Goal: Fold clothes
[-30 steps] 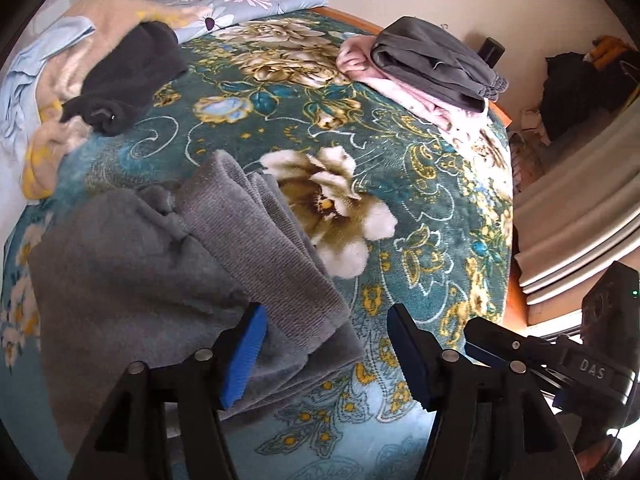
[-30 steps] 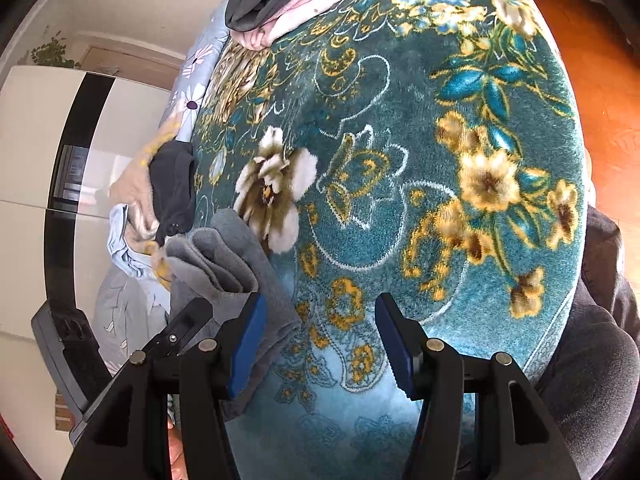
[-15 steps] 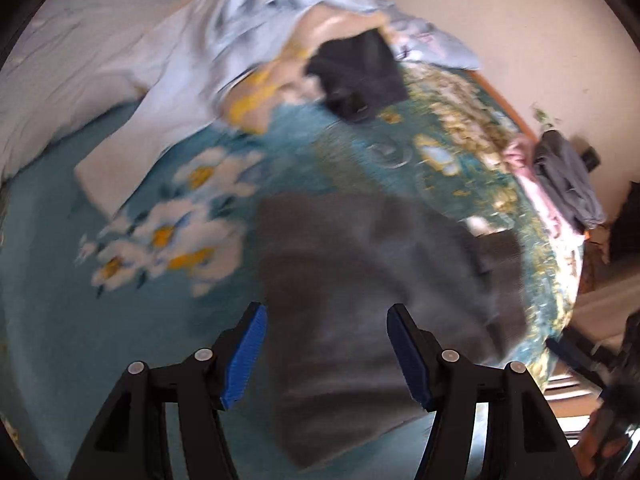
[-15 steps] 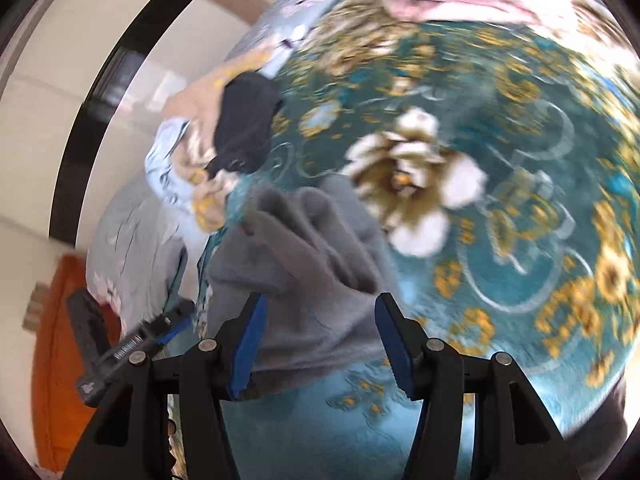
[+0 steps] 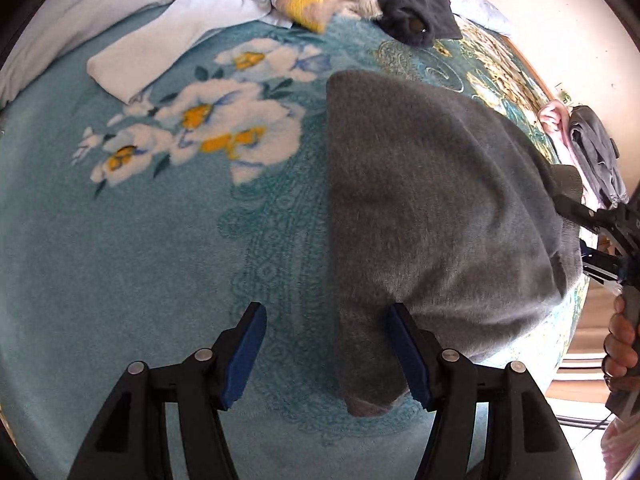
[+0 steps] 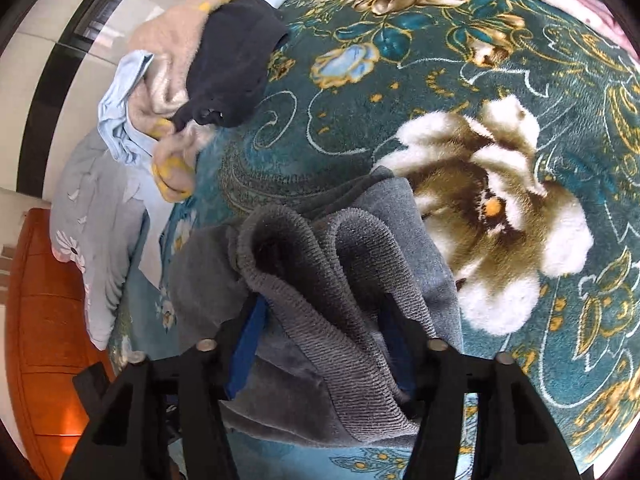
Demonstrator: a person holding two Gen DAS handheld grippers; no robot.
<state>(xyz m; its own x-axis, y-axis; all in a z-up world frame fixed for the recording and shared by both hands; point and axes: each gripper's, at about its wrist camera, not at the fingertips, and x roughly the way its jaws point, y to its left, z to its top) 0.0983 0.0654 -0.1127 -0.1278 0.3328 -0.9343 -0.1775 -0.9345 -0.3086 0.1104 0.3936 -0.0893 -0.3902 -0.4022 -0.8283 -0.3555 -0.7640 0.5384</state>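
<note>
- Grey sweater [image 5: 432, 208] lies on the bed [image 5: 120, 260], toward its near edge, long axis running away from the left tongs [image 5: 326, 354].
- Left tongs released, empty; the garment's near end sits between the jaws, against the right pad.
- Right tongs [image 6: 320, 344] spread wide, ribbed hem [image 6: 320, 280] bunched between the jaws; not clamped.
- Right tongs are nearer to a grasp, I'd judge.
- Left view shows the flat body and folded stack [image 5: 592, 152] at far edge; right view alone shows hem folds and unfolded pile [image 6: 192, 80].
</note>
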